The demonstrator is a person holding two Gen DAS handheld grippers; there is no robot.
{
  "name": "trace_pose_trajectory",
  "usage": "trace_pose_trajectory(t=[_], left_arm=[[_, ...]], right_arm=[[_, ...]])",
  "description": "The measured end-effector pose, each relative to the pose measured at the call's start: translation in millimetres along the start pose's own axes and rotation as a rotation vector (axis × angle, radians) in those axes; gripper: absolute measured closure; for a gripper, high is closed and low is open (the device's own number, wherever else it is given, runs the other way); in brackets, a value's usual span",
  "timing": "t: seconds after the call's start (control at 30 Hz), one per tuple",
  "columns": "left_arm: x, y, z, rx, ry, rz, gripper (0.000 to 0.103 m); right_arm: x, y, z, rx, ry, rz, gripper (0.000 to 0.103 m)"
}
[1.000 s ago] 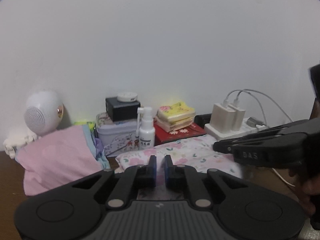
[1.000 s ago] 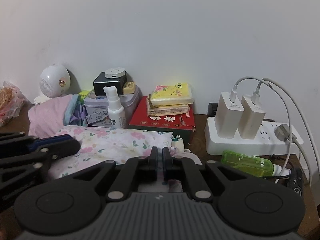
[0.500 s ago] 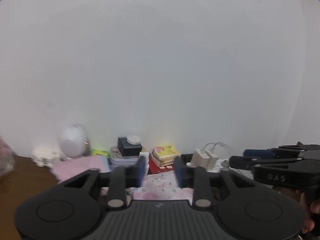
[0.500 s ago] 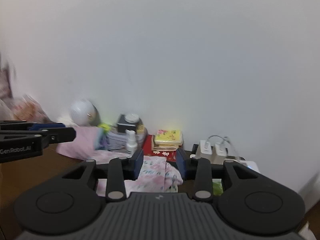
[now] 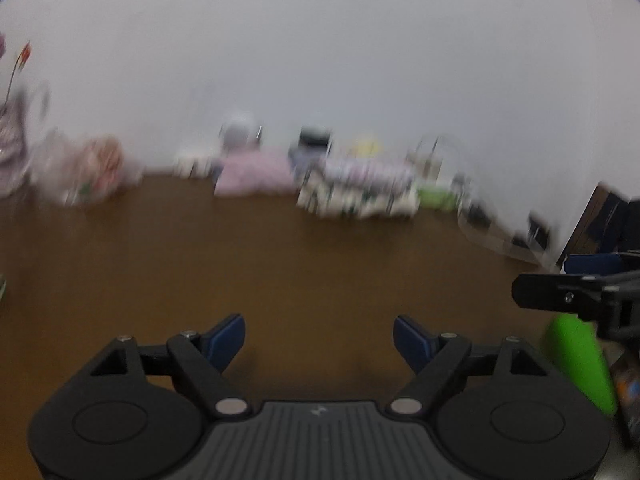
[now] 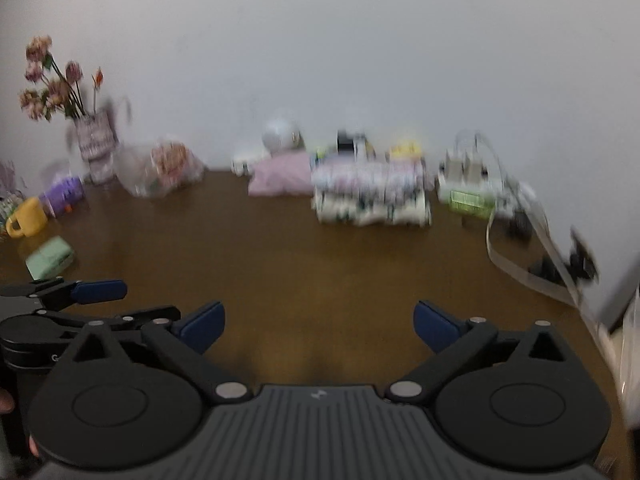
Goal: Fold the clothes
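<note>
From the left wrist, the left gripper (image 5: 319, 340) hangs over bare brown table (image 5: 280, 264), its jaws apart and just been opening, with nothing between the blue pads (image 5: 226, 336). Far across the table, against the white wall (image 5: 320, 60), the floral cloth (image 5: 360, 192) lies in a squared, stacked heap, which looks to me like a finished fold set out of the way; a pink cloth (image 5: 252, 174) sits just left of it. The picture is blurred, so the clutter behind is hard to name. At the right edge the other tool's finger juts in, with something bright green (image 5: 576, 360) below it that I cannot identify. From the right wrist, the right gripper (image 6: 318, 326) also stands wide, jaws just been opening and empty, above the near table. The floral cloth (image 6: 372, 196) rests far and slightly right, touching neither tool, the pink cloth (image 6: 280, 178) at its left. Further left are a flower vase (image 6: 96, 144), a yellow mug (image 6: 28, 218) and a green pack (image 6: 50, 258); at right a power strip (image 6: 468, 188) with cables. The left gripper (image 6: 96, 292) shows at the near left edge. Both tools seem held back, well apart from the clothes, as if clear of the done pile.
</note>
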State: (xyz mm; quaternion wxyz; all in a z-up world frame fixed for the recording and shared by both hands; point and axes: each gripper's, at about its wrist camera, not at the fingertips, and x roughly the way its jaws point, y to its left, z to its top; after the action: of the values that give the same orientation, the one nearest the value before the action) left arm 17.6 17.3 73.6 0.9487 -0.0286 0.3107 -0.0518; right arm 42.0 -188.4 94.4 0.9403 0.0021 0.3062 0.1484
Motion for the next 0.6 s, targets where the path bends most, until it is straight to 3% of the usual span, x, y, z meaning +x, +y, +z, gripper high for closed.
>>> trace_pose_trajectory(t=[0.13, 0.33, 0.6], left_arm=[[8, 6, -26, -0.027, 0.002, -0.002, 0.022], [28, 13, -40, -0.030, 0.031, -0.001, 0.022], [37, 8, -46, -0.011, 0.022, 0.043, 0.018]], right_arm=[[14, 4, -42, 0.094, 0.014, 0.000, 0.001], [38, 2, -73, 0.136, 0.082, -0.020, 0.001], [50, 14, -89, 0.054, 0.079, -0.095, 0.001]])
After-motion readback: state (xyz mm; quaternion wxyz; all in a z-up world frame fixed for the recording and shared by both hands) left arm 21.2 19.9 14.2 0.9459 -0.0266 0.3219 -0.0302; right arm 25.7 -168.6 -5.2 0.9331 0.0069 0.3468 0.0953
